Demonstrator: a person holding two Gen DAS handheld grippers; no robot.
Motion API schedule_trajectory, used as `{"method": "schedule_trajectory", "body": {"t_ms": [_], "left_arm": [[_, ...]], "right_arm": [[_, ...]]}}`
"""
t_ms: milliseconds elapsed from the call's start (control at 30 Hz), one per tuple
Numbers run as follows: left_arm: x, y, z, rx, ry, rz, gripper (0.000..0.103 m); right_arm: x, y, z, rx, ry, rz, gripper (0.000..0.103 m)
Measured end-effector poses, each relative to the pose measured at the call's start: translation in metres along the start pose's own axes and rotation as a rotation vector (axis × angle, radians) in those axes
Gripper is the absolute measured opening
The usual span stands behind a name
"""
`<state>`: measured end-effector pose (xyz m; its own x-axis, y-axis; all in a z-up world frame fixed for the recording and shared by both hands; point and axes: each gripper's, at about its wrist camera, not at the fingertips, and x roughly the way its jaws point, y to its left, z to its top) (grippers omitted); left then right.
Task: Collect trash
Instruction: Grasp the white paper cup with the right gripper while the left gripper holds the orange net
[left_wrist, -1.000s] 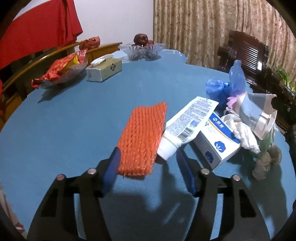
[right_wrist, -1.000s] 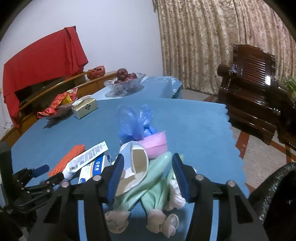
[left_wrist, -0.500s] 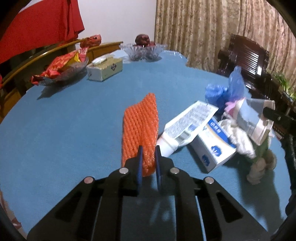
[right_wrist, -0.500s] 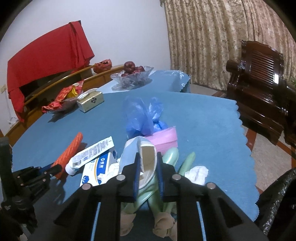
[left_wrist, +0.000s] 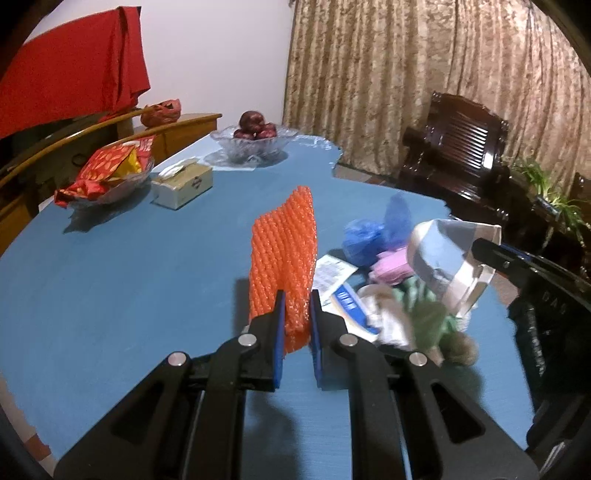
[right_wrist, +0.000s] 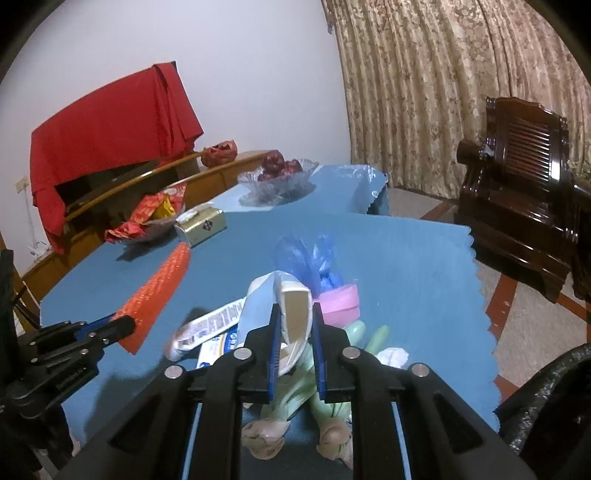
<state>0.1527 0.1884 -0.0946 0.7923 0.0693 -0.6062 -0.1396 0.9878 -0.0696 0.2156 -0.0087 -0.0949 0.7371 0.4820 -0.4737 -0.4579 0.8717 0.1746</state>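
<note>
Left gripper (left_wrist: 295, 295) was clamped on the near end of an orange foam net sleeve (left_wrist: 284, 251), holding it raised and tilted off the bench (left_wrist: 129, 280); from the right wrist view the sleeve (right_wrist: 155, 295) angled up toward the far-left side.

Right gripper (right_wrist: 293, 314) was clenched on a folded blue-and-white paper carton (right_wrist: 291, 306), lifted above the trash pile; in the left wrist view the carton (left_wrist: 443, 258) hung over the pile with the right gripper's black fingers (left_wrist: 495, 251) at its right side.

Trash pile sat near the bench's right edge. Nearest: pale green vegetable stalks with root ends (right_wrist: 291, 402), a crumpled white tissue (right_wrist: 393, 356) just beside them. Next: a white-and-blue box (right_wrist: 218, 347) with a white printed tube (right_wrist: 207, 328) lying on it, toward the left. Behind the carton: a pink cup-like thing (right_wrist: 340, 302), touching a crumpled blue plastic bag (right_wrist: 306, 258).

A black trash bag (right_wrist: 546, 398) showed off the bench's right edge, at lower right.

Farther, along the bench's far-left edge: a tissue box (right_wrist: 201, 225), a glass dish of red snack packets (right_wrist: 147, 221), then a glass bowl of dark red fruit (right_wrist: 277, 177) at the far end. Beyond: red cloth (right_wrist: 110, 122) draped over something, dark wooden chair (right_wrist: 517, 155), patterned curtain (right_wrist: 443, 74).
</note>
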Motion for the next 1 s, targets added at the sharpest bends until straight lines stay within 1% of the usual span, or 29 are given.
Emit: {"method": "schedule_trajectory", "body": {"t_ms": [300,600,833,1000], "left_arm": [[-0.023,-0.039,0.007,0.037,-0.025,-0.075,0.011],[-0.041,-0.082,0.005,0.089,-0.036,-0.163,0.011],[-0.056,-0.124,0.002,0.137,-0.046,-0.243,0.011],[-0.063,-0.159,-0.003,0.184,-0.048,-0.307,0.011]], "right_arm": [[-0.042,-0.011,0.008,0.016,-0.055,-0.033,0.015],[-0.079,-0.031,0.005,0.046,-0.089,-0.086,0.015],[-0.11,-0.05,-0.004,0.074,-0.106,-0.137,0.015],[-0.138,-0.073,-0.015,0.097,-0.114,-0.2,0.015]]}}
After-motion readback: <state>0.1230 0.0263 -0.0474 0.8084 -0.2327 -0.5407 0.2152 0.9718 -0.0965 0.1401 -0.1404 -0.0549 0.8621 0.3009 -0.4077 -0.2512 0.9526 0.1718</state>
